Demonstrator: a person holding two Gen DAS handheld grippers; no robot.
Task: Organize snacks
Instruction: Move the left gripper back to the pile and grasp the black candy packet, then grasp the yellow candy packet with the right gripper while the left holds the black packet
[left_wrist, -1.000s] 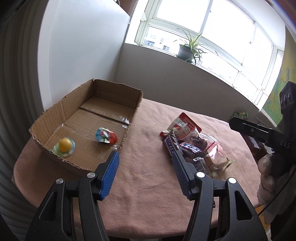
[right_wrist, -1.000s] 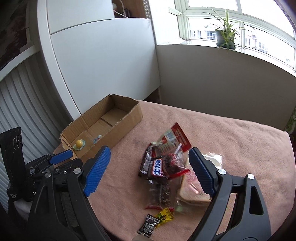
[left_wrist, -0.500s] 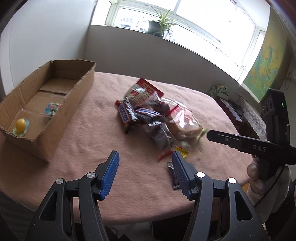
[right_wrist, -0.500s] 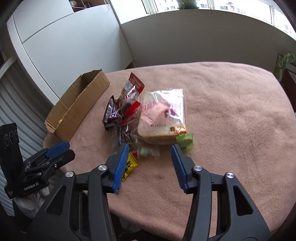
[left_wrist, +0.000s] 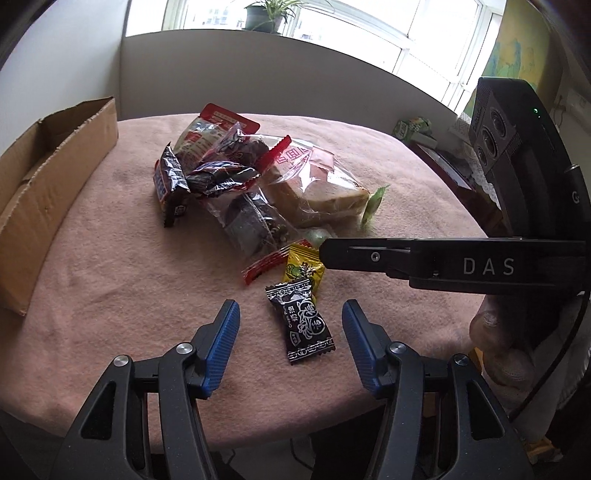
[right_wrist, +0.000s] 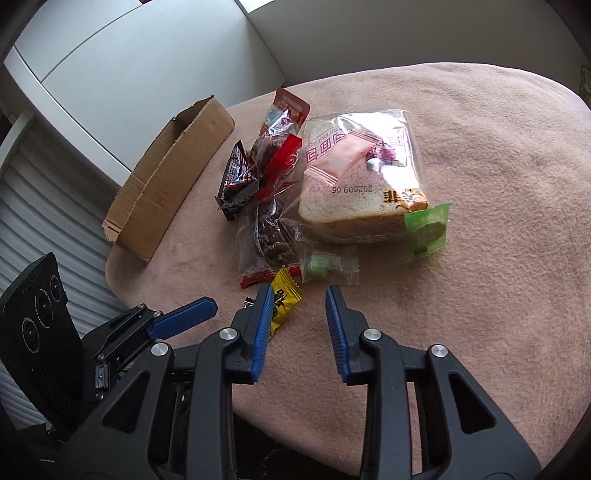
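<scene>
Both grippers are down over the near edge of the pink table cover now. The left gripper has just been closing, yet its blue pads stand apart, and the black sweet lies flat on the cloth right between them, touched by neither. Just beyond it, ahead of the fingertips, the yellow sweet overlaps the black one's far end.

The right gripper has just been closing too; its jaws are narrow but parted, nothing between them but bare cloth. The yellow sweet sits at the tip of its left finger, partly hidden behind it; contact I cannot tell. Ahead of that gripper lie a clear-wrapped green sweet, the bagged bread slice and a green packet leaning on the bread's corner. Further off to the left, the chocolate bars and red packets are heaped, and beyond them stands the cardboard box.
</scene>
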